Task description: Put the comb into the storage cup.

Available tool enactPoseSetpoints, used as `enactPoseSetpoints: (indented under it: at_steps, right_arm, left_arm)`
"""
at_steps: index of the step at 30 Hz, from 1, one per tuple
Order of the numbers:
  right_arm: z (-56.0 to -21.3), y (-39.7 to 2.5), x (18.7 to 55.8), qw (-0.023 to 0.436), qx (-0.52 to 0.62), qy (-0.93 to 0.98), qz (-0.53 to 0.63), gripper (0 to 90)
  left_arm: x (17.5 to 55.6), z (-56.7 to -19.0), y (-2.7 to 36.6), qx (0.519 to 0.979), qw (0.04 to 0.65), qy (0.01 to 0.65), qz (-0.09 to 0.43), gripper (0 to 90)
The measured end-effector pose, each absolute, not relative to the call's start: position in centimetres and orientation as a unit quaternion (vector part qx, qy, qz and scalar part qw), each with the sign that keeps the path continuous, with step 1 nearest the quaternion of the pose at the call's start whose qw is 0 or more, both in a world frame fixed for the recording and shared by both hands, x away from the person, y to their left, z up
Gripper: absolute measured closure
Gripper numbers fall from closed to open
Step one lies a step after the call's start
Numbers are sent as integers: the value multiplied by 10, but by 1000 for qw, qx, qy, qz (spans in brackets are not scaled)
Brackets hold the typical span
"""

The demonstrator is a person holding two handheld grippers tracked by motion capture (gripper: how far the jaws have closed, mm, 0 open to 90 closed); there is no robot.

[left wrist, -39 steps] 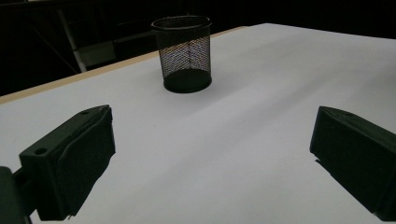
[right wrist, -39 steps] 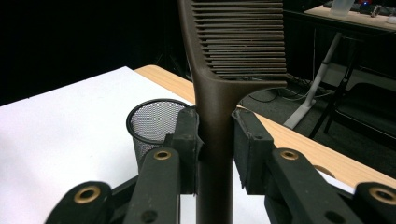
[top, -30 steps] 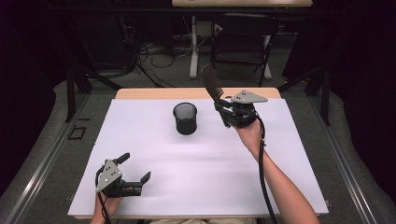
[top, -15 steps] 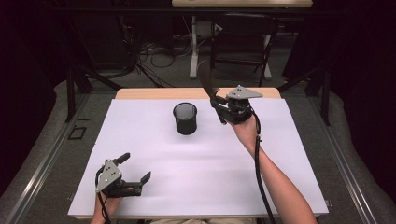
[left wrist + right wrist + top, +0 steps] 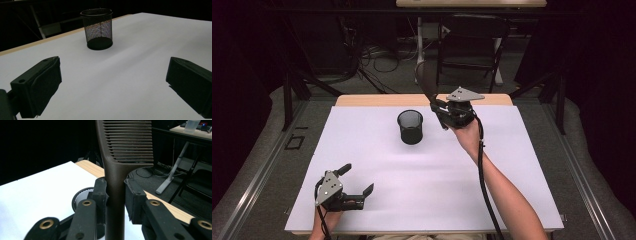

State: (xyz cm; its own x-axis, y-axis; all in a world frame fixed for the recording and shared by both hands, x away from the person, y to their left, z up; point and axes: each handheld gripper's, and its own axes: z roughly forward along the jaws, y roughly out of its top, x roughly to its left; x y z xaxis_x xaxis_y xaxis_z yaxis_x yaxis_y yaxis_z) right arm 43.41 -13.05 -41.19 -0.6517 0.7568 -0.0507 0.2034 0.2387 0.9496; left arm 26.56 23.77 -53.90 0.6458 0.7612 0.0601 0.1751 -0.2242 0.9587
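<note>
high view: the person's right forearm reaches diagonally up the table, and the right gripper [image 5: 443, 111] is raised near the far edge, just right of the mesh cup [image 5: 410, 127]. its jaws are clamped on the handle of a dark comb [image 5: 428, 85], whose long axis rises from the jaws and leans up and left, past the table's far edge. right gripper view: the comb [image 5: 126, 150] is smooth dark brown plastic, a narrow handle widening to a row of fine straight teeth, with the cup's round rim [image 5: 82, 195] below it. the left gripper [image 5: 357, 187] rests low at the near left corner on the white sheet [image 5: 512, 165], jaws spread wide and holding nothing. left gripper view: the cup [image 5: 97, 29] is black wire mesh, cylindrical, upright.
</note>
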Motion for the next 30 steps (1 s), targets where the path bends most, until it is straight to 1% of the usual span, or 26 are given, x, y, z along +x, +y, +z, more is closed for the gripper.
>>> enactPoseSetpoints:
  at_steps: [30]
  right_arm:
    - [-413, -104, 447, 276, 319, 730, 538, 728]
  left_arm:
    - [266, -539, 238, 733, 535, 319, 273, 2]
